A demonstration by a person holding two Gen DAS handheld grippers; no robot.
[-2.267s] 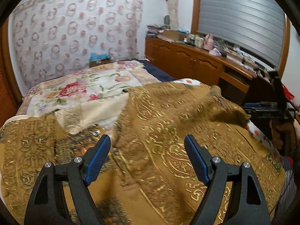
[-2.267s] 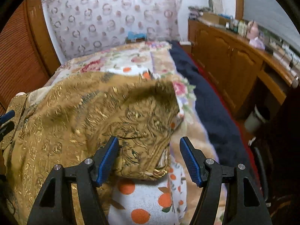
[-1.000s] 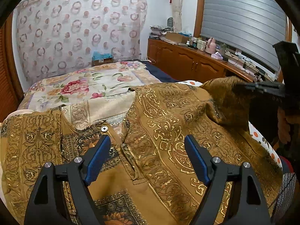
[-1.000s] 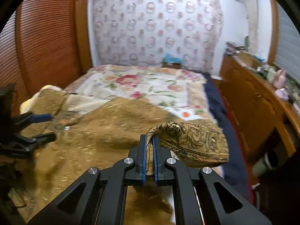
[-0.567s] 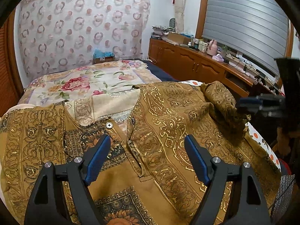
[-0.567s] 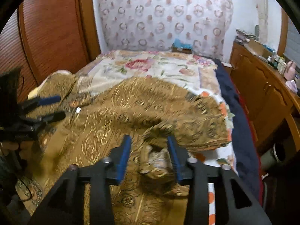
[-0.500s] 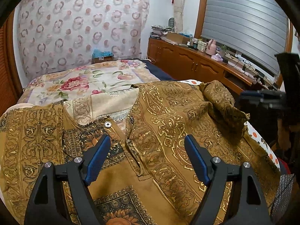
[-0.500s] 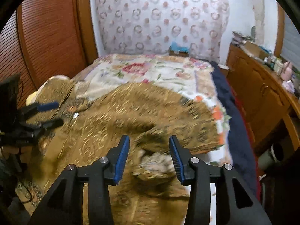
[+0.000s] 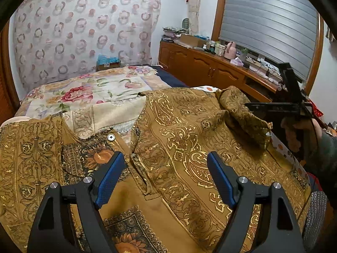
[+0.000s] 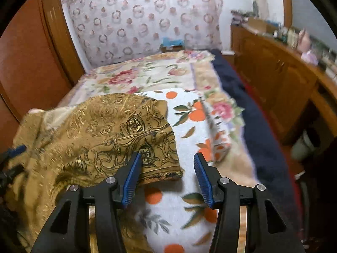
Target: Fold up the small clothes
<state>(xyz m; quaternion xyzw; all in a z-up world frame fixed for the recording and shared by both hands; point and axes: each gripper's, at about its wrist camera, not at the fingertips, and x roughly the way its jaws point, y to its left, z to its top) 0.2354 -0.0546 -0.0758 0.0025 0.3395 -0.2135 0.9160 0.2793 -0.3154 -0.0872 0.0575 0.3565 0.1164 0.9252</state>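
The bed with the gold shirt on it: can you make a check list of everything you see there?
Surface: bed under a floral blanket and an orange-print cloth.
Job's things: gold patterned shirt spread front-up, its sleeve folded in over the body.
Clutter: small box at the far end of the bed; bottles and boxes on the wooden cabinet.
Grippers: left gripper open above the shirt, holding nothing; right gripper open, jaws just been opening, sleeve edge between them, not pinched.
Cables: nothing seen.
Surroundings: patterned curtain, window blind, wooden door.
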